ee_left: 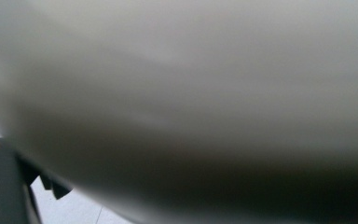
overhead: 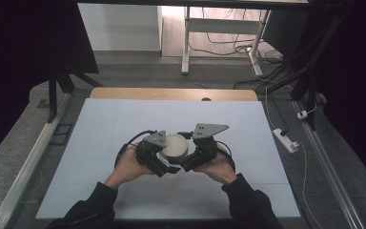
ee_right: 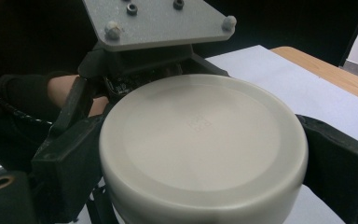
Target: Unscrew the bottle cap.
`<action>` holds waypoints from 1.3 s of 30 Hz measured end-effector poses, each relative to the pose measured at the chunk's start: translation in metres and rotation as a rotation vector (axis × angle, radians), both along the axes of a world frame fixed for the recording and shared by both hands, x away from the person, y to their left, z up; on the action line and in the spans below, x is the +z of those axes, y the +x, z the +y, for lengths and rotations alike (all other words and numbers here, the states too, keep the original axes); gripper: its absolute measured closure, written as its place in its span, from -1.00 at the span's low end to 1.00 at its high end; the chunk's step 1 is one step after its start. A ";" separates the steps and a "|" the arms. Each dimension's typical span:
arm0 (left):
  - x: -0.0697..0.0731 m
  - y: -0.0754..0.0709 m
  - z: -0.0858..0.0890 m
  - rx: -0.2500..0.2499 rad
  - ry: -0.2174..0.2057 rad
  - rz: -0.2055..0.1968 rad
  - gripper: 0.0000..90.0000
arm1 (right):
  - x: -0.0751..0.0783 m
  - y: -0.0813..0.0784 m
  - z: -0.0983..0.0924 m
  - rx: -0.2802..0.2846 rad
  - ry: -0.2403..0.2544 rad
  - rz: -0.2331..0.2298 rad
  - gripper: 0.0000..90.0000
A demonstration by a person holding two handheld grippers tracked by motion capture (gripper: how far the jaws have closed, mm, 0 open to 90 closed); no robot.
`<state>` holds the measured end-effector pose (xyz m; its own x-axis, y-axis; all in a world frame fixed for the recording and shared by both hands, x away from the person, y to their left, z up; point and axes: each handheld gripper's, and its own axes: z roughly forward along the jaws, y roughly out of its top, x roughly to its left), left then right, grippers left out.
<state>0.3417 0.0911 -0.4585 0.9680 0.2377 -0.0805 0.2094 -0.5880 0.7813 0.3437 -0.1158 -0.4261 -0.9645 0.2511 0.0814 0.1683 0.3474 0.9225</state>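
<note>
Round white container point(overhead: 175, 146) sat mid-table on the white mat point(overhead: 124, 124), btwn both grippers. Left gripper point(overhead: 158, 162) pressed against its left side, right gripper point(overhead: 187, 164) against its right — in the right gripper view the jaws sat wide apart, flanking the container w/ both touching its sides. Left gripper view was too blurred, so its jaw opening couldn't be told.

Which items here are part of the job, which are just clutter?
In play:
- round white container, between both grippers
- left gripper
- right gripper
- white mat under it

Lying about:
- power strip on the floor at right
- cables under the far desk
</note>
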 end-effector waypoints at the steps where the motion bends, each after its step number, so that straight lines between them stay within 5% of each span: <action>1: 0.000 0.000 0.000 -0.001 -0.001 0.001 -0.84 | 0.000 0.000 0.000 0.000 0.000 0.000 -0.84; 39: -0.006 0.016 0.019 0.158 -0.007 0.005 -0.84 | 0.009 -0.006 -0.010 -0.034 -0.010 -0.009 -0.84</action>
